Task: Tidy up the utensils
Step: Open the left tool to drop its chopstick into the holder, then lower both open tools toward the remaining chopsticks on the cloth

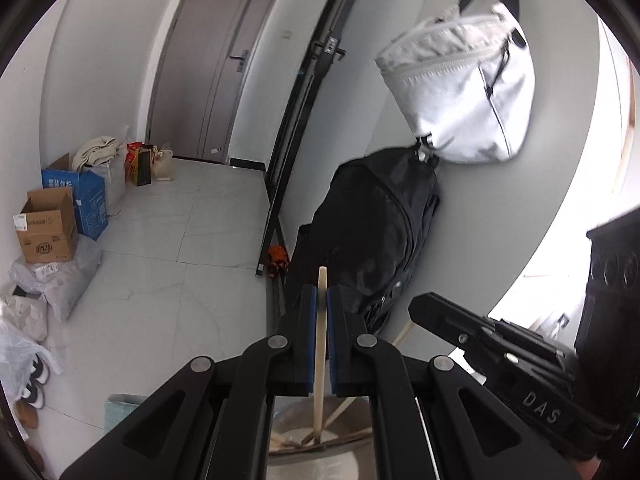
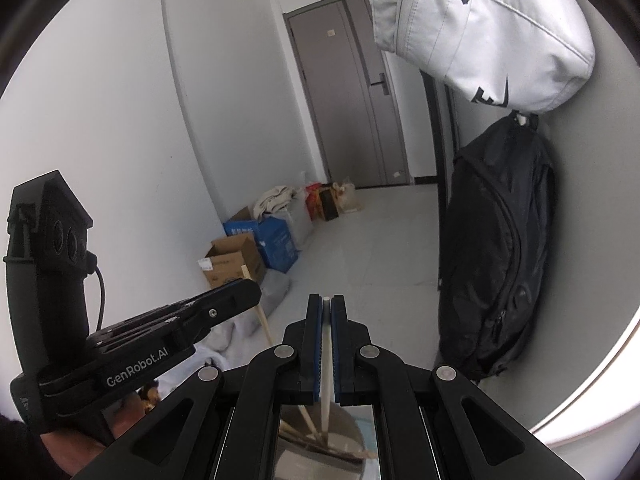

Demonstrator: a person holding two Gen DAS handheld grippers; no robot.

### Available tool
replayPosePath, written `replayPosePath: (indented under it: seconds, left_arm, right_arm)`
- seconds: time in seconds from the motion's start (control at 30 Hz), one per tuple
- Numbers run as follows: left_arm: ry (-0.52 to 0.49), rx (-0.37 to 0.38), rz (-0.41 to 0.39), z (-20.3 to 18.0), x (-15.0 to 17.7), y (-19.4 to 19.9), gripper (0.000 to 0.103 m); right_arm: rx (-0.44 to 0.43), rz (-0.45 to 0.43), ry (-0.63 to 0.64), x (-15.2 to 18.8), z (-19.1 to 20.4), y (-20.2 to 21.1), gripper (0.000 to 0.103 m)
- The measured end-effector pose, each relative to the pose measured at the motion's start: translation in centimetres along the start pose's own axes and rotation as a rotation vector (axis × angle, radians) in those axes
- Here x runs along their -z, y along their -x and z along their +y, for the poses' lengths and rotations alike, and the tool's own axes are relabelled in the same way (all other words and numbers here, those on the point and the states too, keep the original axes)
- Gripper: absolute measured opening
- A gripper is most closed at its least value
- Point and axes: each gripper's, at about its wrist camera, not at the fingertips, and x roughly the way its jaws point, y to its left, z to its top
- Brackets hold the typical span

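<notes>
- Hanging on the wall ahead were a white bag [image 1: 464, 88] and, below it, a black backpack [image 2: 496, 256]; cardboard boxes [image 1: 48, 228] sat on the tiled floor [image 1: 168, 240] well apart from both tools.
- Below the grippers, a round metal container [image 2: 304, 452] showed only in the gap between their frames, with more sticks leaning inside.
- The left gripper [image 1: 321, 296] was pinching 1 pale wooden chopstick [image 1: 320, 352]; the right gripper [image 2: 327, 308] clamped 1 white chopstick [image 2: 326, 376].
- Judging by this, the step was lifting 2 utensils out; next each needs carrying to its proper place, kept upright.
</notes>
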Motion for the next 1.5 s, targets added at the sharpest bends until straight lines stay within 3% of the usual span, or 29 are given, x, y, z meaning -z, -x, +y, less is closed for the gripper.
replayPosePath:
  seconds: [0.17, 0.37, 0.43, 0.5, 0.57, 0.7, 0.8, 0.9, 1.13, 1.3, 1.5]
  left_arm:
    - [0.002, 0.058, 0.090, 0.4, 1.0, -0.2, 0.001]
    - [0.095, 0.117, 0.184, 1.9, 1.1, 0.1, 0.002]
    - [0.111, 0.096, 0.180, 2.2, 0.9, 1.0, 0.012]
    - [0.116, 0.087, 0.165, 2.3, 0.8, 2.0, 0.032]
    - [0.129, 0.072, 0.148, 2.6, 1.0, 2.8, 0.046]
    - [0.143, 0.050, 0.137, 2.2, 0.9, 3.9, 0.047]
    - [0.105, 0.007, 0.118, 1.1, 1.1, 4.9, 0.048]
    - [0.063, -0.041, 0.097, -0.2, 1.3, 6.3, 0.061]
    - [0.049, -0.107, 0.046, -0.9, 2.1, 9.4, 0.069]
    - [0.033, -0.115, 0.038, -1.7, 2.8, 10.5, 0.070]
    - [0.014, -0.125, 0.028, -2.8, 3.9, 11.6, 0.072]
  right_arm:
    - [-0.021, 0.046, -0.021, 1.3, -0.5, -0.2, 0.005]
    - [-0.157, 0.090, -0.133, 1.8, -1.3, -0.1, 0.009]
    - [-0.196, 0.099, -0.189, 2.0, -1.9, 0.2, 0.012]
    - [-0.204, 0.095, -0.241, 2.2, -2.4, 0.8, 0.019]
    - [-0.243, 0.087, -0.274, 2.3, -2.7, 1.4, 0.023]
    - [-0.215, 0.070, -0.283, 2.5, -2.2, 3.0, 0.044]
    - [-0.195, 0.031, -0.267, 2.7, -1.6, 5.0, 0.052]
    - [-0.180, 0.002, -0.259, 2.8, -1.0, 6.6, 0.062]
    - [-0.130, -0.030, -0.207, 4.1, 0.7, 9.8, 0.071]
    - [-0.067, -0.092, -0.138, 5.0, 2.0, 12.2, 0.090]
    - [-0.048, -0.137, -0.092, 6.3, 3.1, 14.2, 0.100]
